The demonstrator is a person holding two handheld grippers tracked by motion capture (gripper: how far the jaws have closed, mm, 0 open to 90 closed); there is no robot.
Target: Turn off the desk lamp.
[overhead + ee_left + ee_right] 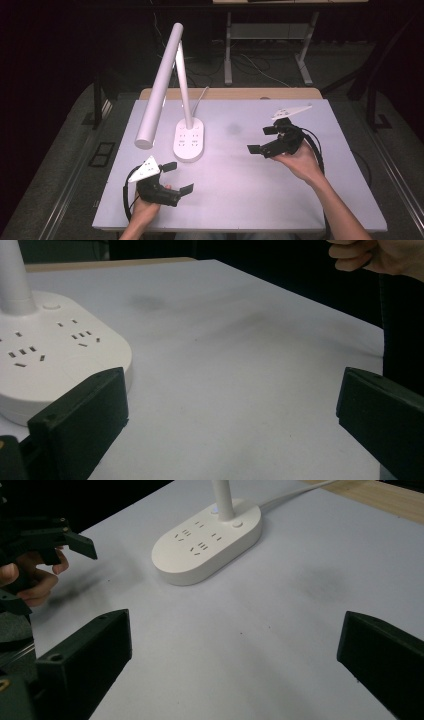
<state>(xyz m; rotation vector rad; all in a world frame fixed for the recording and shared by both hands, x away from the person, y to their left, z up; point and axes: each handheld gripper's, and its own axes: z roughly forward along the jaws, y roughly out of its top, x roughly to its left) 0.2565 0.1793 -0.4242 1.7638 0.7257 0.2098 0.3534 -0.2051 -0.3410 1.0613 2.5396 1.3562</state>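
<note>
White table [300, 200] bears desk lamp [188, 140]; both hand-held grippers gape.

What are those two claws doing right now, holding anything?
Left claw: open, holding nothing.
Right claw: open, holding nothing.

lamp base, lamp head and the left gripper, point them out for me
lamp base [189, 140], high view, its flat socketed top
lamp head [159, 87], high view, middle of the white tube
left gripper [177, 177], high view, between its open jaws
</note>
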